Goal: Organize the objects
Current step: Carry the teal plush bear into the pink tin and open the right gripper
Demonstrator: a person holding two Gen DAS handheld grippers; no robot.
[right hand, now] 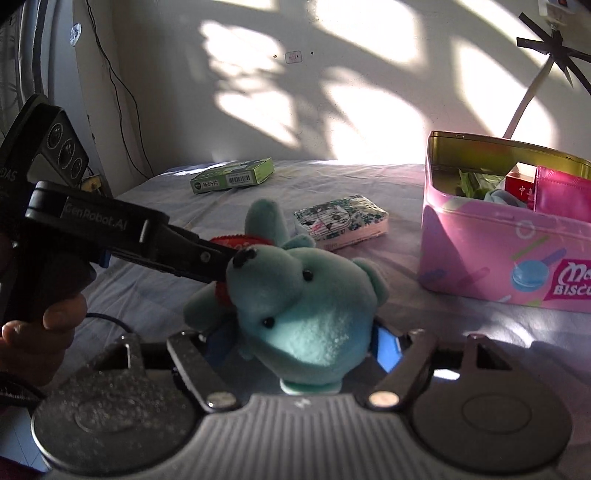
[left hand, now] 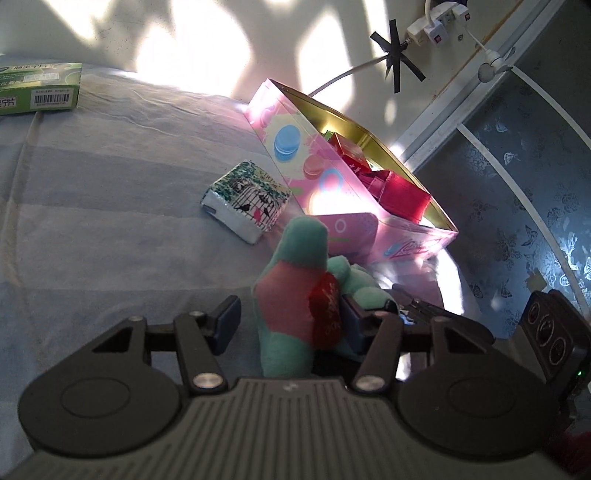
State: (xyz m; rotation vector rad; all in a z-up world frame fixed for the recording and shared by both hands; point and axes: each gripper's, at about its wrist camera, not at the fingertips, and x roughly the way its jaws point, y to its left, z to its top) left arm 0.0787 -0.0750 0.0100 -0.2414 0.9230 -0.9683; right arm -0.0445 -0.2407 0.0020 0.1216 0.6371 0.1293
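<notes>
A teal plush toy point(right hand: 303, 306) with a pink belly and a red tag point(left hand: 325, 314) is held above the bed. My right gripper point(right hand: 303, 345) is shut on its head. My left gripper point(left hand: 286, 317) has its jaws around the toy's body: the right pad touches it, the left pad stands a little off, so the jaws are open. The left gripper also shows in the right wrist view point(right hand: 207, 258) at the toy's neck. The open pink biscuit tin point(right hand: 498, 258) sits to the right and holds red boxes point(left hand: 388, 184); it also shows in the left wrist view point(left hand: 295, 147).
A patterned tissue pack point(left hand: 247, 199) lies on the blue striped bedsheet point(left hand: 110, 203) beside the tin. A green box point(right hand: 232, 175) lies near the wall. A pink lid point(left hand: 351, 229) leans by the tin. A power strip point(left hand: 439, 22) hangs on the wall.
</notes>
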